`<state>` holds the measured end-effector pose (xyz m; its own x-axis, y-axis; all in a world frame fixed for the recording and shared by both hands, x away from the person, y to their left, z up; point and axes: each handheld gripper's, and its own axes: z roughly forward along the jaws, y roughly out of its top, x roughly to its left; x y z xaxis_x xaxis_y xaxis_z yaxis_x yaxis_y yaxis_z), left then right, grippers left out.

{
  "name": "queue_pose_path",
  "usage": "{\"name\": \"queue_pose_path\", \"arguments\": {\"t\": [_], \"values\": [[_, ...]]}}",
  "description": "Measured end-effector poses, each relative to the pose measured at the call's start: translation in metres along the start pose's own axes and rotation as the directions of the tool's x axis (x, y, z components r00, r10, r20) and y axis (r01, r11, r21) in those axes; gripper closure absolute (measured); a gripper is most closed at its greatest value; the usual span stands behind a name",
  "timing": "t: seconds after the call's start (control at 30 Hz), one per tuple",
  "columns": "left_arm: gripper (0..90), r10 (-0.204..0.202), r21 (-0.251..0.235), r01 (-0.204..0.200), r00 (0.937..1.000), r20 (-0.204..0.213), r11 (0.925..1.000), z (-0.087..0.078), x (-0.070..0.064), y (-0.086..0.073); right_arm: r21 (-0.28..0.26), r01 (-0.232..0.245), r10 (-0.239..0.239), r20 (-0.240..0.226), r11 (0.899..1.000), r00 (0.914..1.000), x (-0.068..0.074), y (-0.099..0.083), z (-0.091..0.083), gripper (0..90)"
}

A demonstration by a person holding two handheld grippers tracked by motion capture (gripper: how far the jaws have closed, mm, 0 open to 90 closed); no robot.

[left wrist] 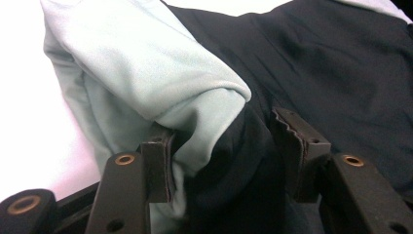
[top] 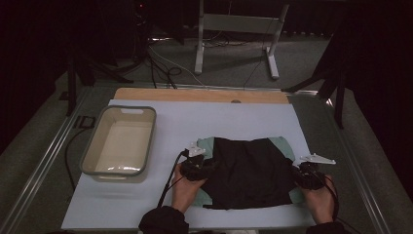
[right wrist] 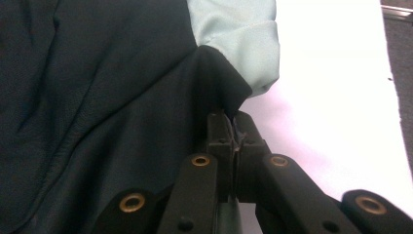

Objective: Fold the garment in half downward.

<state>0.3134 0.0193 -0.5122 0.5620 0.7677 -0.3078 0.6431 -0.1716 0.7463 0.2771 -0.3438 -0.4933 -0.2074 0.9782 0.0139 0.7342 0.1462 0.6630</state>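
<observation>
So far the work looks to be a folding job caught partway through. A black garment (top: 248,170) with pale green sleeves lies spread on the white sheet covering the bench (top: 195,122), near the person's edge and right of centre. Both sleeves appear tucked in over the sides, so only strips of pale green show at the left and right borders in the high view, and the body reads as a rough rectangle. The left gripper (left wrist: 221,146) sits at the garment's left edge with its fingers (left wrist: 158,165) apart: cloth bulges between them, the left sleeve (left wrist: 146,73) folded over just above, but the fingers have not yet closed on it. The right gripper (right wrist: 233,136) is at the opposite edge, its fingers (right wrist: 219,131) pressed together on a pinch of the black fabric just below the folded right sleeve (right wrist: 243,39). Judging from this, the sleeve folds are done and the next fold of the body is being set up, with one side gripped and the other only lined up. The grey basin (top: 119,141) stands empty to the left, well apart from the garment, so if the folded piece is meant to go there, that step remains entirely ahead.
</observation>
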Motion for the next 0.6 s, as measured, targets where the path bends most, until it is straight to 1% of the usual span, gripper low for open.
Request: {"name": "queue_pose_path", "arguments": {"t": [0.07, 0.1, 0.13, 0.2, 0.27, 0.3, 0.37, 0.4, 0.53, 0.6], "values": [[46.8, 0.004, -0.004, -0.004, 1.0000, 0.001, 1.0000, 0.000, -0.001, 0.000, 0.003, 0.007, -0.007, -0.010, 1.000, 0.9999, 0.001, -0.001, 0.000, 86.0], [45.1, 0.012, 0.000, -0.012, 0.9999, 0.001, 0.9999, -0.001, 0.000, 0.000, 0.003, 0.012, -0.012, -0.011, 1.000, 0.9999, 0.002, -0.001, -0.001, 81.3], [40.6, 0.014, 0.001, -0.014, 0.9999, 0.002, 0.9999, -0.002, 0.000, 0.000, -0.007, 0.013, -0.013, -0.011, 1.000, 0.9999, 0.003, -0.001, -0.003, 69.9], [36.3, 0.017, 0.000, -0.017, 0.9998, 0.010, 0.9999, -0.004, 0.001, -0.001, -0.021, 0.006, -0.007, -0.028, 1.000, 0.9996, 0.003, 0.000, -0.006, 60.4], [32.3, 0.021, -0.007, -0.021, 0.9994, 0.028, 0.9998, -0.006, 0.002, -0.002, -0.039, 0.002, -0.003, -0.035, 0.999, 0.9994, 0.004, 0.001, -0.010, 51.6], [29.9, 0.028, -0.010, -0.027, 0.9991, 0.033, 0.9996, -0.007, 0.003, -0.002, -0.048, 0.000, -0.002, -0.043, 0.999, 0.9991, 0.004, 0.002, -0.012, 48.9], [26.1, 0.031, -0.015, -0.030, 0.9988, 0.039, 0.9994, -0.010, 0.005, -0.001, -0.067, -0.008, 0.003, -0.074, 0.998, 0.9973, 0.004, 0.003, -0.016, 43.0], [23.9, 0.033, -0.020, -0.032, 0.9987, 0.039, 0.9993, -0.011, 0.005, -0.001, -0.074, -0.011, 0.006, -0.078, 0.997, 0.9969, 0.005, 0.003, -0.017, 40.5], [16.3, 0.044, -0.039, -0.042, 0.9984, 0.036, 0.9984, -0.018, 0.006, 0.000, -0.100, 0.010, -0.016, -0.061, 0.995, 0.9980, 0.010, 0.006, -0.021, 26.5], [14.3, 0.052, -0.044, -0.050, 0.9983, 0.029, 0.9978, -0.022, 0.007, 0.001, -0.111, 0.015, -0.023, -0.067, 0.994, 0.9975, 0.013, 0.007, -0.023, 21.8]]}}
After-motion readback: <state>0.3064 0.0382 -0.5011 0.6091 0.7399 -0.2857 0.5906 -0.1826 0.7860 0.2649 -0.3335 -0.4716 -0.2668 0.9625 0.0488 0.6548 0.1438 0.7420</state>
